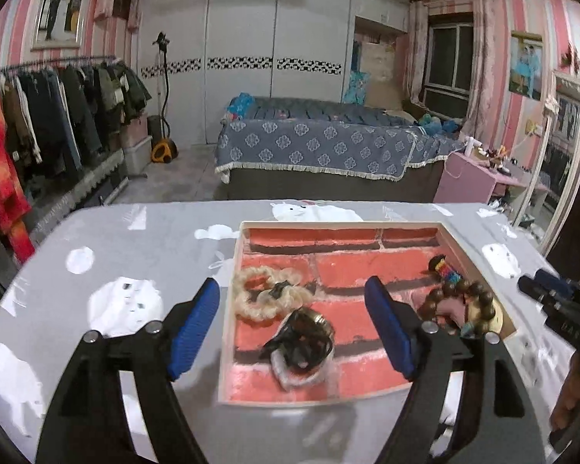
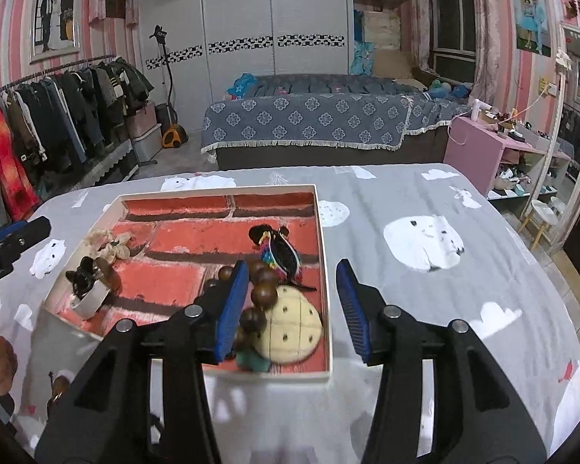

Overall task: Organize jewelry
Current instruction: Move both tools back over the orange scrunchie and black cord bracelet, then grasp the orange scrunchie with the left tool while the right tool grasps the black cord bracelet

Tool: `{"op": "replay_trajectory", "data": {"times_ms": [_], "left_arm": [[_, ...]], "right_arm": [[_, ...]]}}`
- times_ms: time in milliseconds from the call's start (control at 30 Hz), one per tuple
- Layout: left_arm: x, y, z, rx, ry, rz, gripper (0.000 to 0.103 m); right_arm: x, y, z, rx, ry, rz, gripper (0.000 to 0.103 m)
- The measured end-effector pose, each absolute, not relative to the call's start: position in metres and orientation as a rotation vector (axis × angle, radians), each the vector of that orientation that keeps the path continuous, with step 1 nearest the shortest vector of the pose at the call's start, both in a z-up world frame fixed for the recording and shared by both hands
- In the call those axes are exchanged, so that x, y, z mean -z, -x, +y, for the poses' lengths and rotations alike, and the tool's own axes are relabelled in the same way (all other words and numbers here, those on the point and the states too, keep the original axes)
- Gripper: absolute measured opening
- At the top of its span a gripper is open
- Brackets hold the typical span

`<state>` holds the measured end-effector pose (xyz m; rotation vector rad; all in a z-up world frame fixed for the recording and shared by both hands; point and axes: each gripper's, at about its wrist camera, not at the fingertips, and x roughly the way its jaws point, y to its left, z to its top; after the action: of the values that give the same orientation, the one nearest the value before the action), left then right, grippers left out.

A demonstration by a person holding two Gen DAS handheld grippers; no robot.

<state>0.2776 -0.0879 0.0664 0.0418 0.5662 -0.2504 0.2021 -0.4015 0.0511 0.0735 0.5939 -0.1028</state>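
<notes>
Looks like drop-off done: both grippers, left [image 1: 290,321] and right [image 2: 294,309], gaping and empty over the box [image 2: 324,270]; next, hunting leftovers.

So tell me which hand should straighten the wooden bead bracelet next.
Probably the right. The right gripper hangs open directly over the wooden bead bracelet at the box's right side; the left gripper is over the hair ties.

We see a glossy wooden bead bracelet [image 2: 260,286] at lower centre, beside a matt, felt-like cream pad [image 2: 294,328]. The white cardboard tray [image 2: 324,239] has a rough brick-print lining. The cream scrunchie [image 1: 266,295] looks fluffy, the table cover [image 2: 425,290] smooth cloth, the blue gripper pads [image 1: 193,324] ribbed, on matt black plastic.
</notes>
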Motion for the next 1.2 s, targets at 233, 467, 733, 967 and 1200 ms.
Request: {"op": "replay_trajectory", "data": {"times_ms": [233,467,733,967,1200], "left_arm": [[-0.067,-0.224,-0.048,0.197,-0.064,0.517,0.082],[-0.048,-0.174,0.003,0.124,-0.071,0.529,0.082],[-0.005,-0.116,0.036,0.066,-0.093,0.571,0.082],[-0.008,-0.094,0.065,0.002,-0.018,0.531,0.085],[-0.01,-0.09,0.051,-0.01,-0.102,0.504,0.089]], "right_arm": [[-0.046,-0.151,-0.389,0.08,-0.036,0.573,0.063],[-0.038,-0.096,-0.357,0.038,-0.01,0.56,0.064],[-0.016,-0.042,-0.337,0.018,-0.018,0.55,0.067],[-0.016,-0.021,-0.341,0.049,-0.026,0.498,0.071],[-0.011,-0.022,-0.327,0.048,0.038,0.513,0.075]]}}
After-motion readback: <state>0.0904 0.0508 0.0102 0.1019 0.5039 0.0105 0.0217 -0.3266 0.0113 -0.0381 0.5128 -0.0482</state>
